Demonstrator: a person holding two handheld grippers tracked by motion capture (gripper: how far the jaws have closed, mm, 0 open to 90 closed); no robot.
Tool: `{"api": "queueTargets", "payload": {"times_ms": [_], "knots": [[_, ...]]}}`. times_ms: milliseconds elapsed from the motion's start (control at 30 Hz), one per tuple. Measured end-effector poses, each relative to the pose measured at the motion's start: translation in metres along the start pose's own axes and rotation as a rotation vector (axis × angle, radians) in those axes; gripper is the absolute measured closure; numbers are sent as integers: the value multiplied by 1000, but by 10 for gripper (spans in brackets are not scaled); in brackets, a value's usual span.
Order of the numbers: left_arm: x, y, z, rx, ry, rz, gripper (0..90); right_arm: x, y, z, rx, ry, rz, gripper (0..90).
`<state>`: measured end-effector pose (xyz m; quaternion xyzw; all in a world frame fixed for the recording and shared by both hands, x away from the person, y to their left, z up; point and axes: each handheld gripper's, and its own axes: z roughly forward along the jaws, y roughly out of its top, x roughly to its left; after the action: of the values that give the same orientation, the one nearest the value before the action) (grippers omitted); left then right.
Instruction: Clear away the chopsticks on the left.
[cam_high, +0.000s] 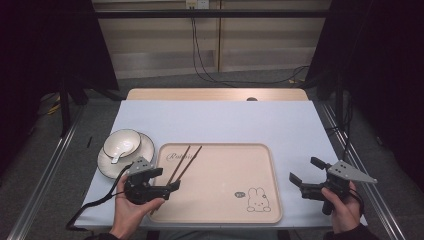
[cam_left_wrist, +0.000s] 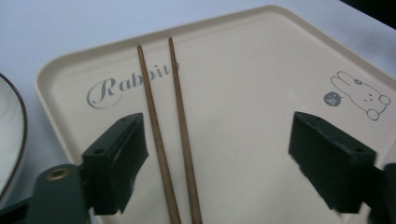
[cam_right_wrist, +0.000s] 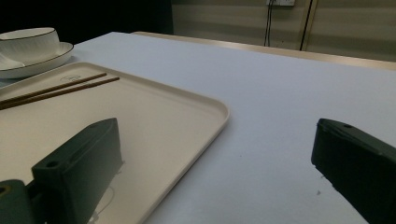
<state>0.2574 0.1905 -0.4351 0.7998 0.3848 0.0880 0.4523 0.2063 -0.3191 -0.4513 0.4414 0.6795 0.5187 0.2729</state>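
Two brown chopsticks lie side by side on the left part of a cream tray printed with a rabbit. My left gripper hovers over their near ends at the tray's left front. In the left gripper view, the chopsticks run between the jaws of the left gripper, close to the left jaw; the pads stand wide and press on nothing. My right gripper is open over the bare table right of the tray. In the right gripper view, the right gripper frames the tray corner and chopsticks.
A white bowl with a spoon sits on a dark-rimmed plate left of the tray. A white cover spreads over the table. Metal rails and cables run along both table sides.
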Motion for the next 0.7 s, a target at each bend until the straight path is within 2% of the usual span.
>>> {"api": "queueTargets", "payload": {"times_ms": [100,333,433,467,500,600,633,700], "knots": [[1,2,-7,-32,10,18,118,0,0,0,1,0,2,15],[6,3,-24,-75,-26,112,27,0,0,0,-4,-3,-3,15],[12,3,-32,-117,-62,82,25,0,0,0,-4,-3,-1,15],[14,2,-36,-127,-68,89,26,0,0,0,-6,-3,-2,15],[17,1,-39,-130,-54,92,22,0,0,0,-8,-4,1,15],[23,-5,-48,-148,-21,64,22,0,0,0,-8,-4,0,15],[26,-8,-51,-162,-23,59,22,0,0,0,-7,-5,0,15],[29,-12,-55,-162,-6,66,22,0,0,-1,-6,-5,-2,15]]}}
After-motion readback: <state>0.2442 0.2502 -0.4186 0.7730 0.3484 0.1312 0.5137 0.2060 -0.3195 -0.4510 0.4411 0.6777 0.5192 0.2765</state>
